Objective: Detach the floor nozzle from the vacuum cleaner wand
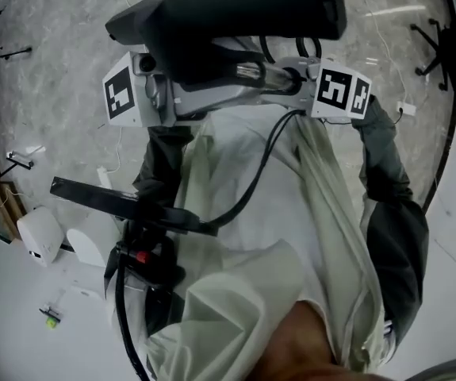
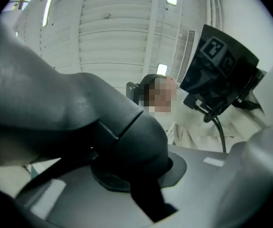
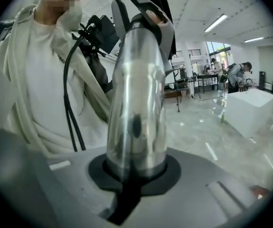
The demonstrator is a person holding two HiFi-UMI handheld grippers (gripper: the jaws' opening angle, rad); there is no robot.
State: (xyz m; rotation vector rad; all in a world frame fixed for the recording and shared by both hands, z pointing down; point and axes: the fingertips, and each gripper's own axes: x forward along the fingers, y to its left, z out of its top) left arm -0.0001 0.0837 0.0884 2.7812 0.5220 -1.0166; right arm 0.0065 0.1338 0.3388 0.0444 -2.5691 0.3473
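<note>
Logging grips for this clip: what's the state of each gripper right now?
Left gripper: closed on the floor nozzle neck.
Right gripper: closed on the metal wand.

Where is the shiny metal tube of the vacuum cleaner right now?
Head view, top centre: the metal wand lies just below the dark floor nozzle, clamped in the right hand-held gripper.

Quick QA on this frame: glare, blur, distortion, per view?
Head view: strong fisheye bend; the floor nozzle is nearly black against the bright floor. Left gripper view: the nozzle neck fills the frame, soft and out of focus. Right gripper view: the chrome wand shows mirror reflections and glare streaks; round vignette at the edges.
</note>
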